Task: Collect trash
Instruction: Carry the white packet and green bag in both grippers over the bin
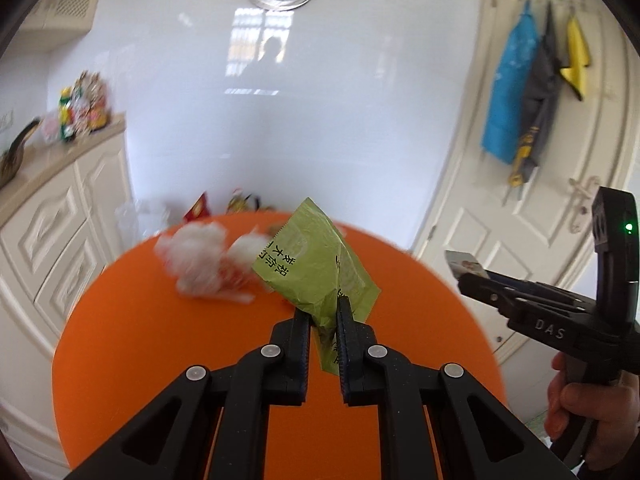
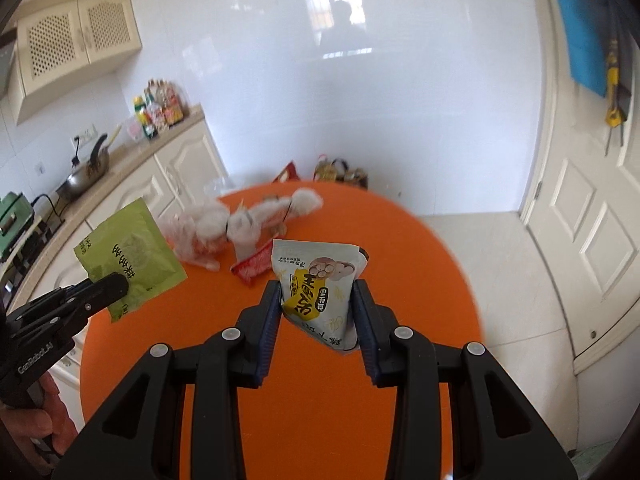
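My left gripper (image 1: 323, 305) is shut on a green wrapper (image 1: 308, 256) and holds it above the round orange table (image 1: 160, 320). It also shows in the right wrist view (image 2: 130, 254), at the left. My right gripper (image 2: 316, 290) is shut on a white and yellow snack packet (image 2: 316, 280), also lifted over the table. In the left wrist view the right gripper (image 1: 464, 272) is at the right with the packet (image 1: 464, 262) at its tip. Crumpled white tissues (image 2: 212, 228) and a red wrapper (image 2: 256, 262) lie on the far part of the table.
Cream kitchen cabinets (image 2: 180, 168) run along the left with bottles (image 2: 160, 108) and a pan (image 2: 86, 172) on the counter. Bags (image 2: 340, 172) sit on the floor behind the table. A white door (image 1: 560, 184) with hanging cloths stands at the right.
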Demonstrator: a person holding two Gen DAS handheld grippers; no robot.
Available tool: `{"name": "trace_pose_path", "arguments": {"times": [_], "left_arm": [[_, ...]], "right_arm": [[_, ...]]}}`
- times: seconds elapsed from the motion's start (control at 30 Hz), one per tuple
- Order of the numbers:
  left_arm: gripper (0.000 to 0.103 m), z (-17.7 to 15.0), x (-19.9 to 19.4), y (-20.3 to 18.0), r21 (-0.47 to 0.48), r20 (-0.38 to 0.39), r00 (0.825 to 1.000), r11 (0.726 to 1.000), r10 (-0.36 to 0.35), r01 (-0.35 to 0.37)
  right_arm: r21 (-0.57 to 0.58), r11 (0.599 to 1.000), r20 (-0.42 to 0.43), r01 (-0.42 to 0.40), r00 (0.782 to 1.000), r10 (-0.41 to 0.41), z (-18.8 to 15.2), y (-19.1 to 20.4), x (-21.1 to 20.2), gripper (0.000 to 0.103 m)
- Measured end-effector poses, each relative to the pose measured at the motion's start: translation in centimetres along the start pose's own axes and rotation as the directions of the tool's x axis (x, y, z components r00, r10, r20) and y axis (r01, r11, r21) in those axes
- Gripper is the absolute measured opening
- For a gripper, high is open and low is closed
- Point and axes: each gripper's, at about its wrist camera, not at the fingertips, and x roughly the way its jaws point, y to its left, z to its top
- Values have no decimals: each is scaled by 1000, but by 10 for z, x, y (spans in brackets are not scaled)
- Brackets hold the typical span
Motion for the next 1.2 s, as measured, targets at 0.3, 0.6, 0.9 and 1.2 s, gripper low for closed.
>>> {"name": "trace_pose_path", "arguments": {"times": [0.3, 0.6, 0.9, 1.2], "left_arm": [[8, 0, -48, -73, 126, 59, 983, 978, -175, 167], [8, 3, -21, -131, 238, -49, 932, 902, -359, 360], [8, -30, 59, -207, 271, -290, 856, 821, -428, 503], [8, -61, 148, -255, 251, -508, 784, 808, -358, 532]], "right_arm": [[58, 995, 145, 79, 986, -86, 12, -39, -83, 36], [242, 935, 139, 260, 944, -299, -29, -130, -145, 36], [392, 846, -22, 361, 923, -384, -98, -217, -139, 36], [521, 766, -183, 376, 926, -331, -167, -289, -92, 36]]}}
